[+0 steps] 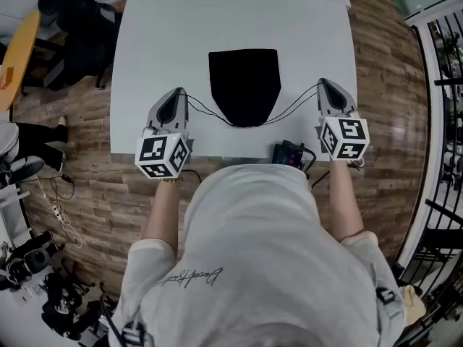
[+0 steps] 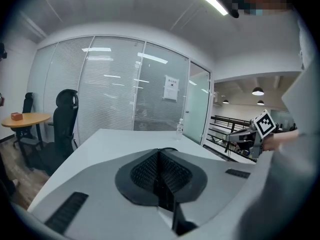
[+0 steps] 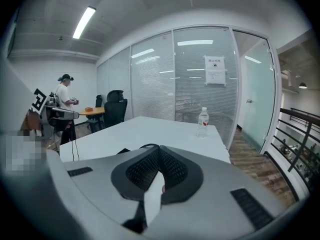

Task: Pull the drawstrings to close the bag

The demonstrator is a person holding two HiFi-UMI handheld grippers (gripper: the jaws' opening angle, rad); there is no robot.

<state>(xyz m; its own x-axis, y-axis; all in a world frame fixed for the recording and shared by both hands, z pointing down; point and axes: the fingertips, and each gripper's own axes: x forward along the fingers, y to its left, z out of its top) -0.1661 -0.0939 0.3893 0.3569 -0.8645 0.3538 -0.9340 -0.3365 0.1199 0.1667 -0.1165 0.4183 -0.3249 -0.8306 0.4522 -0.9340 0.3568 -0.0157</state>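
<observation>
A black drawstring bag (image 1: 244, 85) lies flat on the white table (image 1: 159, 49), its mouth toward me. Thin black drawstrings run out from the mouth on both sides. The left drawstring (image 1: 206, 110) leads to my left gripper (image 1: 180, 92), which is shut on it near the table's front left. The right drawstring (image 1: 293, 105) rises to my right gripper (image 1: 323, 84), also shut on its cord, at the front right. In the left gripper view the jaws (image 2: 160, 154) are pressed together with a cord loop (image 2: 169, 149) at their tip. The right gripper view shows the same (image 3: 159, 149).
A water bottle (image 3: 202, 122) stands at the table's far end. A black device with cables (image 1: 289, 152) sits at the near edge by my body. An office chair (image 2: 62, 129) and a round wooden table (image 2: 25, 119) stand left. A person (image 3: 64, 104) stands further off. A metal railing (image 1: 441, 85) runs along the right.
</observation>
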